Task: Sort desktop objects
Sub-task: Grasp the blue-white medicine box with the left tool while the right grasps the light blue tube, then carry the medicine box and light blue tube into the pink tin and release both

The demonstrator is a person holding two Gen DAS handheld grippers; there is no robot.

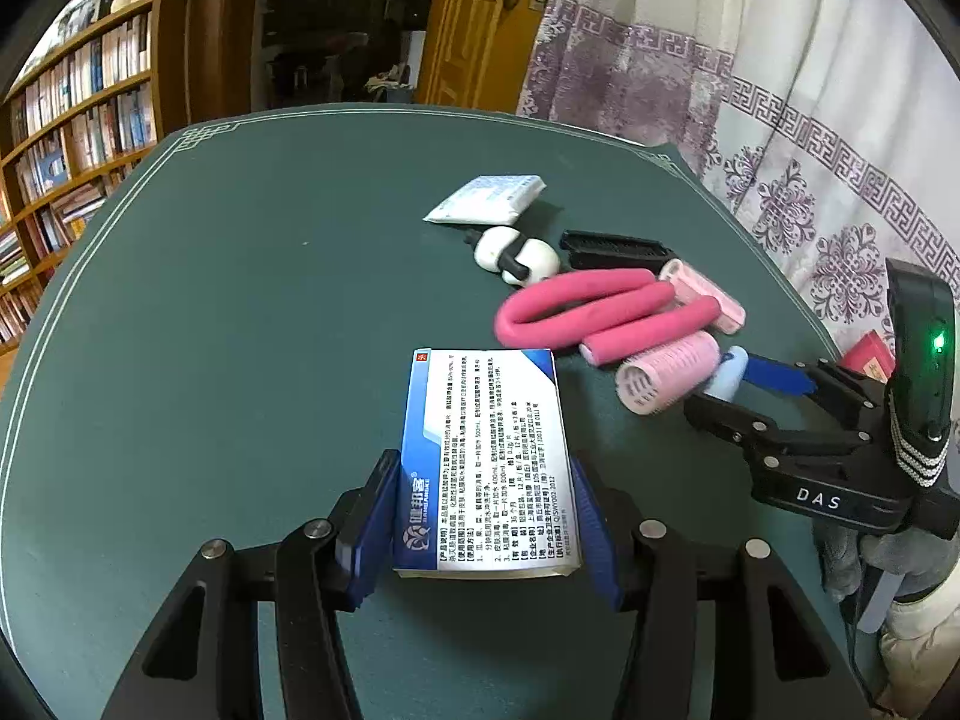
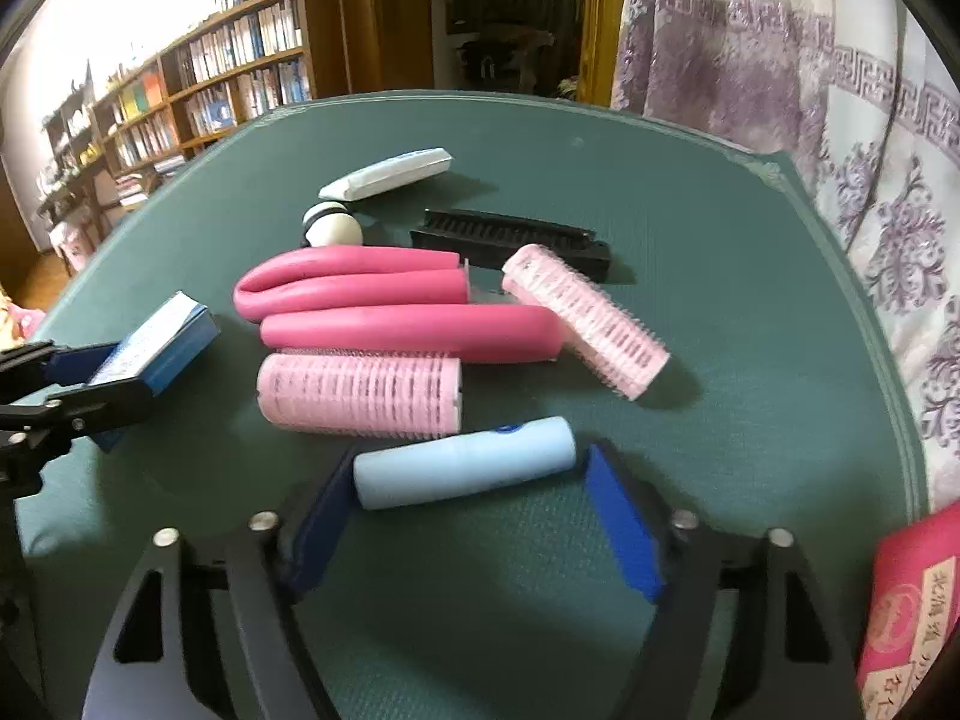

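Medicine box (image 1: 489, 459), blue and white, lies flat on the green desk (image 1: 240, 300) between the blue pads of the left tongs (image 1: 483, 516); pads sit at or just beside its long sides, contact not certain. Right tongs (image 2: 468, 498) spread wide around a light-blue tube (image 2: 465, 462) lying crosswise, left pad touching its end, right pad just beside the other. At 12 o'clock from the tube: pale pink hair roller (image 2: 360, 393), bent pink foam rod (image 2: 384, 306), second roller (image 2: 585, 318) at 1 o'clock, black comb (image 2: 510, 237) beyond.
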